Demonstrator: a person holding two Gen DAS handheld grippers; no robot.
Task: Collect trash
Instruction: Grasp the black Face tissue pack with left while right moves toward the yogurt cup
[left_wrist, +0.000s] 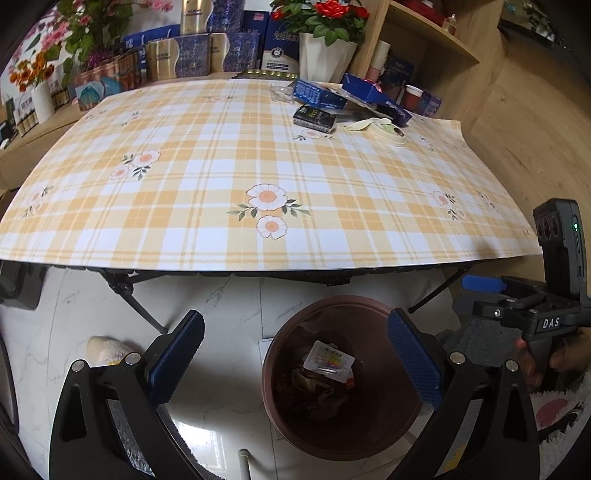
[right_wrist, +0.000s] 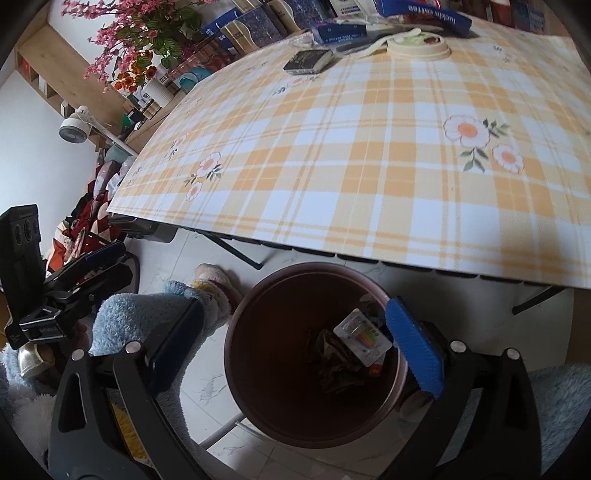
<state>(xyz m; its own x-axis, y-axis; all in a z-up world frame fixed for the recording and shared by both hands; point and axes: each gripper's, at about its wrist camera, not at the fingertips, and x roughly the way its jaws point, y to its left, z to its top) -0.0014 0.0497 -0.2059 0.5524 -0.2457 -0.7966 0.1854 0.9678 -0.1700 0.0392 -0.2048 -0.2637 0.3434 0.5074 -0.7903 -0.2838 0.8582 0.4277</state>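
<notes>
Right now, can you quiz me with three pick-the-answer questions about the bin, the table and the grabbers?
1. Where is the bin?
A. on the table
B. on the floor by the table's near edge
C. on a shelf

2. What colours is the tablecloth?
A. orange and white checks
B. plain green
C. red stripes

3. How is the right gripper?
A. shut on a box
B. shut on nothing
C. open, empty

Answers:
1 B: the bin stands on the pale floor below the table edge.
2 A: the cloth has orange and white checks with flowers.
3 C: its pads stand wide apart over the bin, nothing between them.
</notes>
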